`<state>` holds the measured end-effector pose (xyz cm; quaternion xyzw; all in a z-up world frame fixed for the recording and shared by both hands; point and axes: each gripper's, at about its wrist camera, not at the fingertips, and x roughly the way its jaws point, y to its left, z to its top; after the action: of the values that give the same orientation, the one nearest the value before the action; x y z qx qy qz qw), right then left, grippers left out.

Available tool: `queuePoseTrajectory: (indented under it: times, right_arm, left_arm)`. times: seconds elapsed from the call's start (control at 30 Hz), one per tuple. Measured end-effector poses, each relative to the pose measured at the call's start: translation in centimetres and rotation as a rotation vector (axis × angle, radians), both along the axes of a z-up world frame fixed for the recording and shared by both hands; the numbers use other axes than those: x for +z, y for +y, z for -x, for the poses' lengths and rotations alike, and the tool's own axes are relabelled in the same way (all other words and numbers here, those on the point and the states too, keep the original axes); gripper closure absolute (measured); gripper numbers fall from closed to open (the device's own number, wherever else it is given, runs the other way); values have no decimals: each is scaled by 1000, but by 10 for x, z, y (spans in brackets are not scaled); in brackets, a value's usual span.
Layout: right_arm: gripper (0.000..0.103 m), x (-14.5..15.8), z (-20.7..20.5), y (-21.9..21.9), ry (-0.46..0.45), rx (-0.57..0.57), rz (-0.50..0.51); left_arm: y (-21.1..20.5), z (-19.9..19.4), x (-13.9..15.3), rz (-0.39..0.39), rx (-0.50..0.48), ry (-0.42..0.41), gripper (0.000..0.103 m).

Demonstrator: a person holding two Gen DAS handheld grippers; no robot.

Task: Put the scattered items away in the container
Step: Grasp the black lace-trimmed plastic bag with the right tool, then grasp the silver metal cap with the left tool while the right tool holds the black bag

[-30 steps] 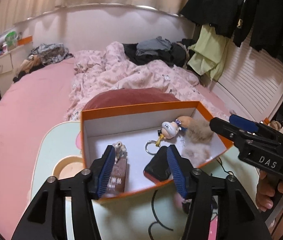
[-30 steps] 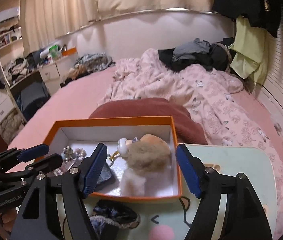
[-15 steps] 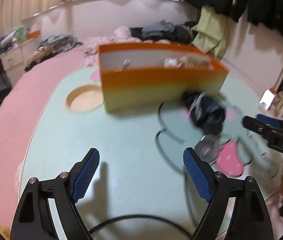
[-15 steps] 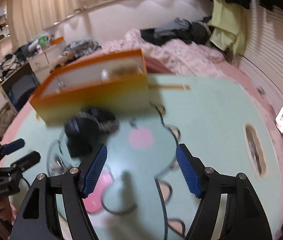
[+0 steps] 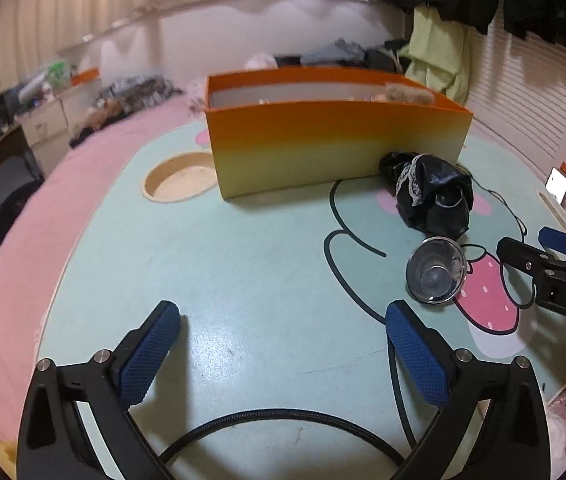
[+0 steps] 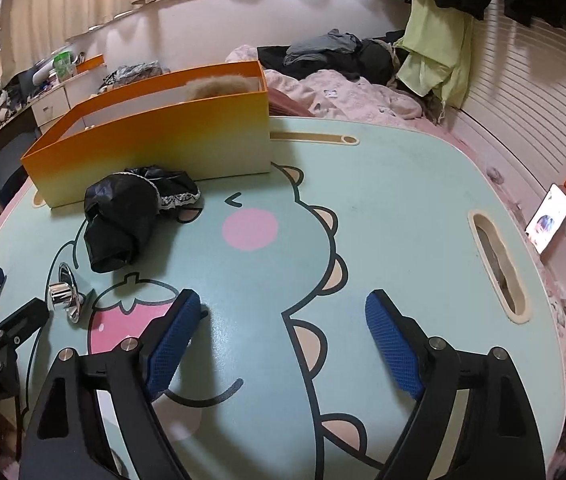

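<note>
**Two items still out on the table**

The mint-green table (image 6: 403, 184) carries a cartoon dinosaur print and stands over a pink bed (image 5: 23, 248). Toward its far side sits the orange box (image 5: 335, 148), a furry toy (image 6: 219, 86) poking above its rim. A crumpled black cloth (image 5: 435, 196) with lace trim lies right against the box's near wall. Nearer, a small glass cup (image 5: 435, 270) lies tipped on its side. The left gripper (image 5: 283, 344) and the right gripper (image 6: 283, 336) both hover low over the table, jaws spread wide, holding nothing.
</note>
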<state>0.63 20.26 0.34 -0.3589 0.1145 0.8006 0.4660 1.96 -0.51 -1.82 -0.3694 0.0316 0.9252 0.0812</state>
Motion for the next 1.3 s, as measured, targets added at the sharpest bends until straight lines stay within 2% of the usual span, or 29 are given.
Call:
queuePoseTrajectory:
  times: [0.2,0.3,0.43,0.57,0.7,0.73,0.77,0.8,0.83,0.93,1.03,1.17,1.23,1.3]
  right_arm:
    - [18,-2,1,0,-4,6,1]
    - [18,-7,8,-4,2,73,46]
    - [18,12,32,-13,57,160,29]
    - [18,18,62,-4,93,195,81]
    - [18,1,83,13,61,181,159]
    - [28,-5,85,16,49,181,168]
    - [39,-8,86,15,34,192,137]
    - [66,-9,86,12,10,208,100]
    - [69,-7,84,11,3,223,94]
    - [72,2,67,8,74,245,127]
    - [72,13,43,2,120,222,74]
    - [72,24,13,3,167,188,69]
    - [72,26,1,5,171,162,56]
    - [72,28,-7,9,182,140,59]
  left_arm:
    - [-1,2,0,-5,3,0,0]
    - [-1,3,1,-8,4,0,1]
    - [-1,3,0,-7,4,1,0]
    - [-1,2,0,-9,3,0,1]
    - [-2,1,0,-10,3,1,1]
    - [-2,1,0,-10,3,1,1]
    - [-2,1,0,-9,3,0,1]
    - [-2,1,0,-10,3,1,1]
    - [-2,1,-1,-10,3,0,0]
    - [-1,1,-1,-10,4,0,0]
    - [-2,1,-1,-9,2,0,1]
    - [2,-1,4,-4,-11,14,1]
    - [5,-3,10,-23,-39,18,1]
    - [10,-6,19,-83,-97,4,1]
